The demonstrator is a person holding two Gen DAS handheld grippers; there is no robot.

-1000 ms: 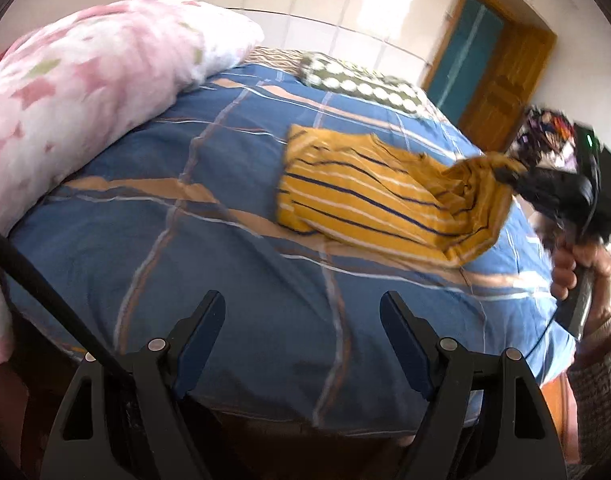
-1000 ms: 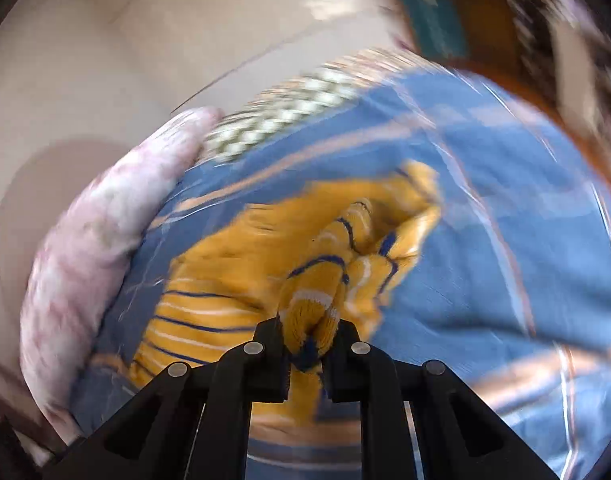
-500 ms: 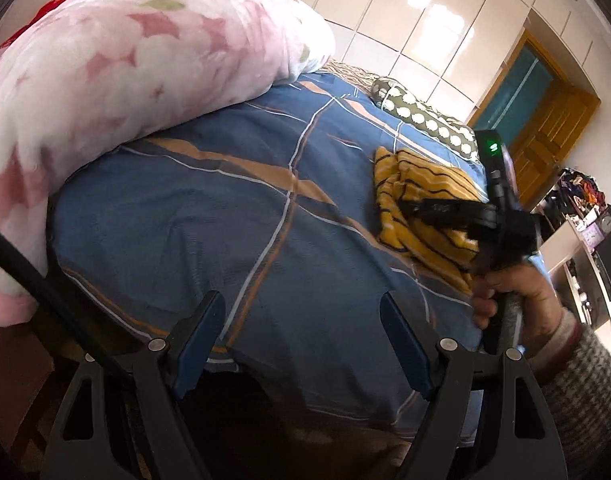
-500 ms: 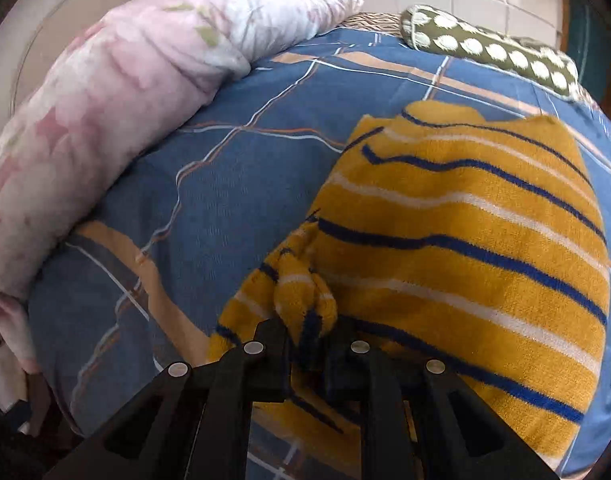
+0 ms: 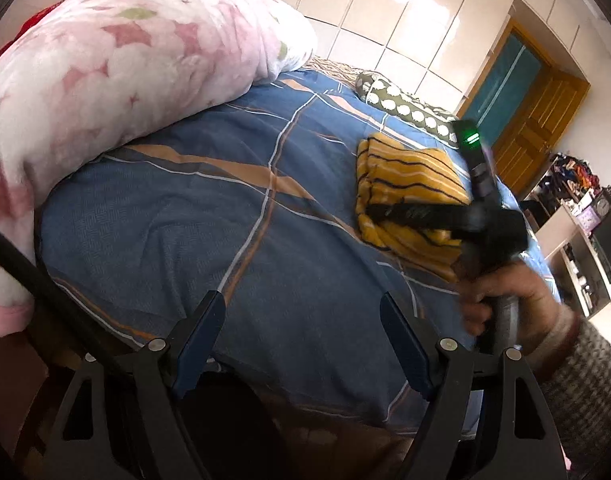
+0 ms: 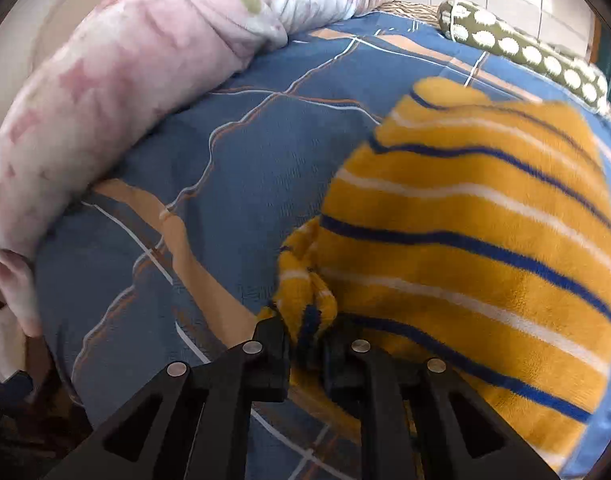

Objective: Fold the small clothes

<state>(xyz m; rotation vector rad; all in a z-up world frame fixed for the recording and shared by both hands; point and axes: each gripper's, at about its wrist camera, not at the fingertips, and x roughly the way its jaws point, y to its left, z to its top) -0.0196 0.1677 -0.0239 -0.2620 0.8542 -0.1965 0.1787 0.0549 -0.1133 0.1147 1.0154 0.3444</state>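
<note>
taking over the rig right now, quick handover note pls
Left tongs: open, holding nothing, over the near edge of the bed.
Right tongs: shut on a bunched corner of the yellow striped garment, low against the bed.
Garment: lies on the blue cover, right of the pink blanket, short of the dotted pillow; it looks folded over on itself.
Done: apparently one fold, the held corner laid over.
Left: probably release the corner, flatten it, and make any further fold using the left tongs.
</note>
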